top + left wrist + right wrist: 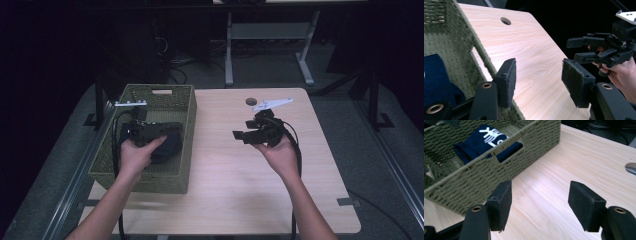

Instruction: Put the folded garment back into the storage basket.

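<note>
Counting one basket [186, 107], one navy cloth [477, 143] — two grippers, empty.

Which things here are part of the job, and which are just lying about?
In the job:
- green woven basket
- folded navy cloth with a white print, lying in the basket
- left gripper, open, over the basket
- right gripper, open, above the table

Lying about:
- wooden table
- its round cable hole

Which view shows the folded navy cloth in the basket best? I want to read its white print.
The right gripper view: the navy cloth lies unobstructed in the basket, white print facing the camera. In the high view the left tongs cover most of it. The left gripper view catches a plain blue corner at its left edge, no print.
</note>
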`<action>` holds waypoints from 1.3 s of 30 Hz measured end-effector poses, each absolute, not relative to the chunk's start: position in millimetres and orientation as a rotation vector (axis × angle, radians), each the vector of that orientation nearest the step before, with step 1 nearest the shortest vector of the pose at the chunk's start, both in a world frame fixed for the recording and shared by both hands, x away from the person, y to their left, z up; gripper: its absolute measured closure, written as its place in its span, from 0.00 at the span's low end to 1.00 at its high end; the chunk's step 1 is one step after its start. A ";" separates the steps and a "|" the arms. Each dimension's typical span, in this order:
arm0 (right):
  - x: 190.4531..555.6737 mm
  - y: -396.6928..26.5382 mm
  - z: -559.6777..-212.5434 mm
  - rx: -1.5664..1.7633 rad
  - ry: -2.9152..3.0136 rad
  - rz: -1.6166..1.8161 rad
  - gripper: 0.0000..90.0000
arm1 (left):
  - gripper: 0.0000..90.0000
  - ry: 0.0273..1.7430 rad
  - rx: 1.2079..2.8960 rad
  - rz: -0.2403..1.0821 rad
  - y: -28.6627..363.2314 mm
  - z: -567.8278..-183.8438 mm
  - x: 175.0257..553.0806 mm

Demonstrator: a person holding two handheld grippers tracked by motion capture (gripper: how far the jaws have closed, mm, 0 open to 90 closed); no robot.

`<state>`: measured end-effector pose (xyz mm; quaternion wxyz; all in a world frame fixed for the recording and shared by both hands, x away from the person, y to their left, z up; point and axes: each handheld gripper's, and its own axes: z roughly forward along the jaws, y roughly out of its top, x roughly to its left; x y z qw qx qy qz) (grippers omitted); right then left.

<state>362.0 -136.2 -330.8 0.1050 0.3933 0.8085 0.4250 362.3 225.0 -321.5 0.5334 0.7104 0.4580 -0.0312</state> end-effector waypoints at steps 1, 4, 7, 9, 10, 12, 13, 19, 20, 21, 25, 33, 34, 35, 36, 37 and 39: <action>361.3 -138.7 -331.1 1.162 2.380 1.247 0.39 | 0.50 1.088 1.694 -0.079 222.9 -321.5 362.3; 358.6 -148.8 -332.7 1.182 2.364 1.247 0.39 | 0.50 1.074 1.706 -0.082 214.3 -321.9 361.2; 356.3 -159.5 -333.7 1.200 2.349 1.247 0.39 | 0.49 1.056 1.725 -0.085 204.2 -321.4 360.0; 355.1 -164.9 -333.9 1.206 2.342 1.242 0.38 | 0.49 1.047 1.735 -0.083 198.2 -321.0 359.8; 354.3 -167.3 -333.8 1.207 2.339 1.240 0.38 | 0.48 1.047 1.735 -0.082 195.7 -320.8 359.6; 352.4 -172.1 -333.7 1.212 2.332 1.240 0.38 | 0.48 1.036 1.742 -0.088 189.9 -320.5 359.2; 351.8 -174.1 -333.8 1.211 2.329 1.240 0.38 | 0.48 1.033 1.742 -0.089 186.7 -320.4 358.7; 345.4 -190.9 -337.7 1.229 2.310 1.230 0.38 | 0.47 1.008 1.760 -0.078 169.2 -320.7 355.3; 344.0 -193.6 -338.6 1.239 2.307 1.228 0.38 | 0.47 1.011 1.758 -0.083 166.9 -321.0 354.9; 343.2 -196.0 -339.2 1.239 2.302 1.228 0.38 | 0.46 1.010 1.755 -0.088 164.1 -321.8 354.6; 338.4 -208.6 -341.7 1.247 2.280 1.211 0.36 | 0.44 0.998 1.761 -0.096 150.7 -323.7 351.9; 326.4 -236.9 -350.0 1.281 2.232 1.180 0.33 | 0.40 0.959 1.798 -0.098 118.3 -326.3 342.1; 324.2 -242.3 -352.2 1.286 2.227 1.177 0.33 | 0.39 0.950 1.802 -0.099 114.6 -327.2 340.4; 322.2 -246.4 -354.1 1.293 2.223 1.170 0.33 | 0.39 0.950 1.800 -0.099 110.7 -328.3 338.5; 320.4 -250.4 -355.9 1.304 2.216 1.167 0.33 | 0.38 0.945 1.802 -0.101 108.3 -329.4 337.5; 319.2 -253.4 -357.5 1.313 2.213 1.166 0.33 | 0.37 0.943 1.799 -0.107 104.8 -331.1 335.6; 315.8 -262.0 -362.5 1.332 2.199 1.159 0.33 | 0.37 0.932 1.809 -0.103 96.5 -334.5 330.2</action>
